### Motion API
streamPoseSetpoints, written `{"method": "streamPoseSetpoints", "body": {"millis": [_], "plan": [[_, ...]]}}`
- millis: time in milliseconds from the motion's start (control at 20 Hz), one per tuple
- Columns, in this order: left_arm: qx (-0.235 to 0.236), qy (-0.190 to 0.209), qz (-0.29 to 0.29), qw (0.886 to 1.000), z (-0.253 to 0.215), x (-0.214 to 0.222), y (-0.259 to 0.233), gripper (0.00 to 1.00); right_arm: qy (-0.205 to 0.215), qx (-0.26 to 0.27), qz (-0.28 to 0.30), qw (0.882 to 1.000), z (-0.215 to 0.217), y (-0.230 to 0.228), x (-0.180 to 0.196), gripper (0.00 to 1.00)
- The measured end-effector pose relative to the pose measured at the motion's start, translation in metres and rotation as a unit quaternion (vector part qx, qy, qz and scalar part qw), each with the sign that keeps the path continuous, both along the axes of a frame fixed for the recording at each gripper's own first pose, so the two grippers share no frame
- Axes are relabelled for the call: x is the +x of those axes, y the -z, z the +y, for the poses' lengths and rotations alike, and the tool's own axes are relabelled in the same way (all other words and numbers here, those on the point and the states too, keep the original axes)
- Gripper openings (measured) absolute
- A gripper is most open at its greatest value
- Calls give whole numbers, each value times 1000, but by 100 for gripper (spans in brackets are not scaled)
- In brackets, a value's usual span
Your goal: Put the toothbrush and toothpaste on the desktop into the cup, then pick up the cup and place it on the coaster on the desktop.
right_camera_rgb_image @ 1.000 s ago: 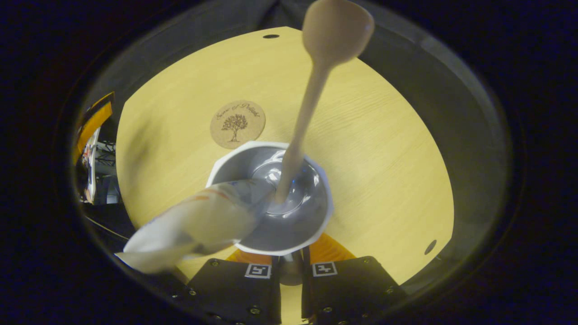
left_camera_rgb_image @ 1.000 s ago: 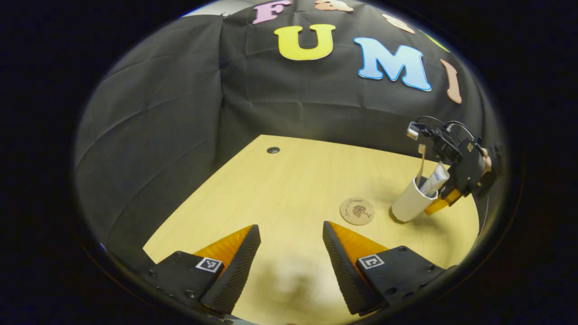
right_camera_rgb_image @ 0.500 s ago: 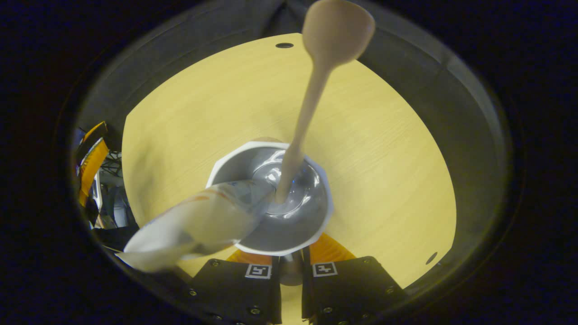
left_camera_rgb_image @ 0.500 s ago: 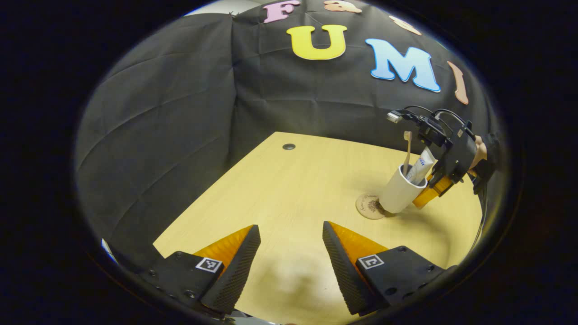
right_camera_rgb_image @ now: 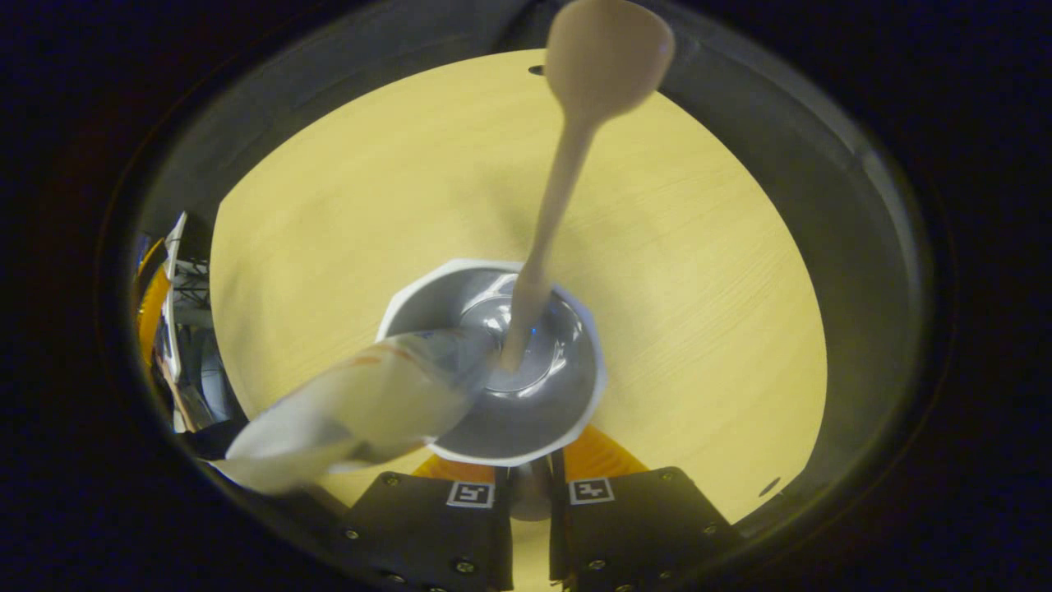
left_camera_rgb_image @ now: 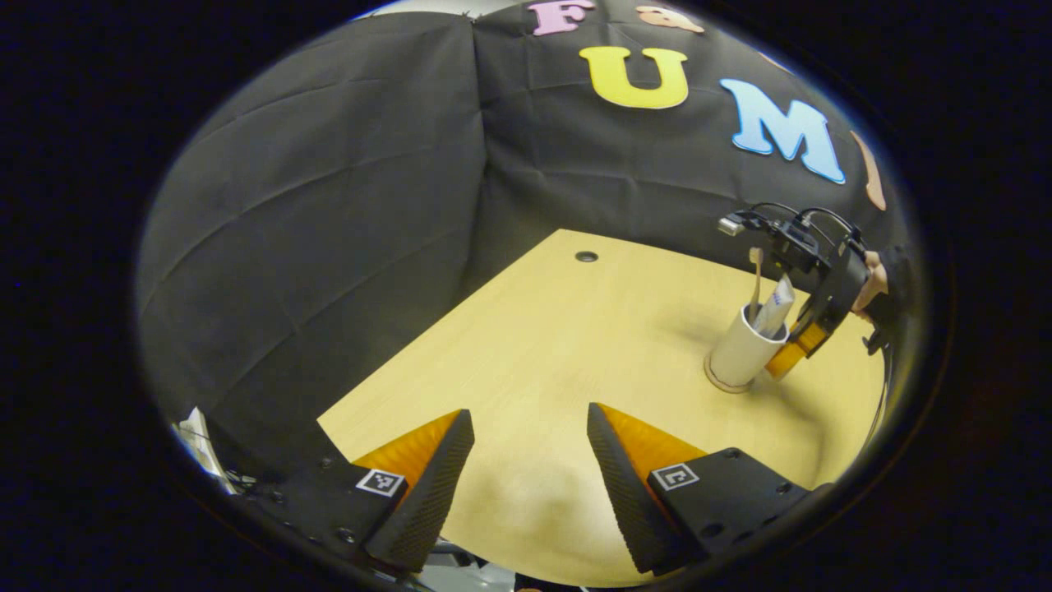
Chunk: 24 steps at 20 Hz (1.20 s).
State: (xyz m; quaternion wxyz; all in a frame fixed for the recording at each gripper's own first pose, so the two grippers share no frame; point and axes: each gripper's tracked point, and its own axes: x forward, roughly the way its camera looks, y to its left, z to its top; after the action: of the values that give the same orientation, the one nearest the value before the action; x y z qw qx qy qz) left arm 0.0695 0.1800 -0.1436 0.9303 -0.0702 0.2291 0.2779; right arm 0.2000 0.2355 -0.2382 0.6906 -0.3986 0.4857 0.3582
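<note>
Gripping the white cup (right_camera_rgb_image: 509, 386) by its near wall, the right gripper (right_camera_rgb_image: 530, 485) has its fingers pinched tight on the rim, one inside and one outside. The toothbrush (right_camera_rgb_image: 567, 156) stands in the cup, head up, and the toothpaste (right_camera_rgb_image: 362, 411) tube leans out over the rim beside it. From the left gripper view, the cup (left_camera_rgb_image: 740, 353) sits upright on the coaster (left_camera_rgb_image: 717, 385), whose edge peeks out under its base, toward the worktop's (left_camera_rgb_image: 575, 329) far right side. The right gripper (left_camera_rgb_image: 793, 349) presses against the cup there, a hand (left_camera_rgb_image: 869, 284) behind it. The left gripper (left_camera_rgb_image: 526, 477) hovers over the near edge of the worktop, jaws spread wide, holding nothing.
</note>
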Motion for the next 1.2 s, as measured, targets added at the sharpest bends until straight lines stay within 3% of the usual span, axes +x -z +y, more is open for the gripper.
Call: {"method": "streamPoseSetpoints", "body": {"millis": [200, 350, 450, 500, 750, 800, 850, 1200], "plan": [[-7, -12, -3, 1000, 0, -2, 1, 93, 2, -9, 1, 1000, -1, -5, -4, 21], [-6, -9, -7, 1000, 1, -4, 0, 94, -4, -7, -9, 1000, -5, -11, -5, 35], [-5, -4, -10, 1000, 1, -3, 0, 94, -3, -3, -12, 1000, -5, -16, -6, 35], [-4, -1, -11, 1000, 0, -3, 0, 94, -1, -1, -14, 1000, -5, -18, -6, 29], [9, 17, -20, 1000, 0, -3, -1, 93, 4, 27, -28, 999, -9, -39, -12, 28], [10, 22, -21, 999, -1, -2, -2, 93, 6, 36, -31, 999, -10, -44, -14, 22], [13, 28, -23, 999, -2, -2, -3, 93, 11, 46, -34, 998, -11, -50, -15, 27], [35, 94, -44, 994, -9, 9, -9, 94, 61, 119, -64, 989, -43, -86, -35, 27]]}}
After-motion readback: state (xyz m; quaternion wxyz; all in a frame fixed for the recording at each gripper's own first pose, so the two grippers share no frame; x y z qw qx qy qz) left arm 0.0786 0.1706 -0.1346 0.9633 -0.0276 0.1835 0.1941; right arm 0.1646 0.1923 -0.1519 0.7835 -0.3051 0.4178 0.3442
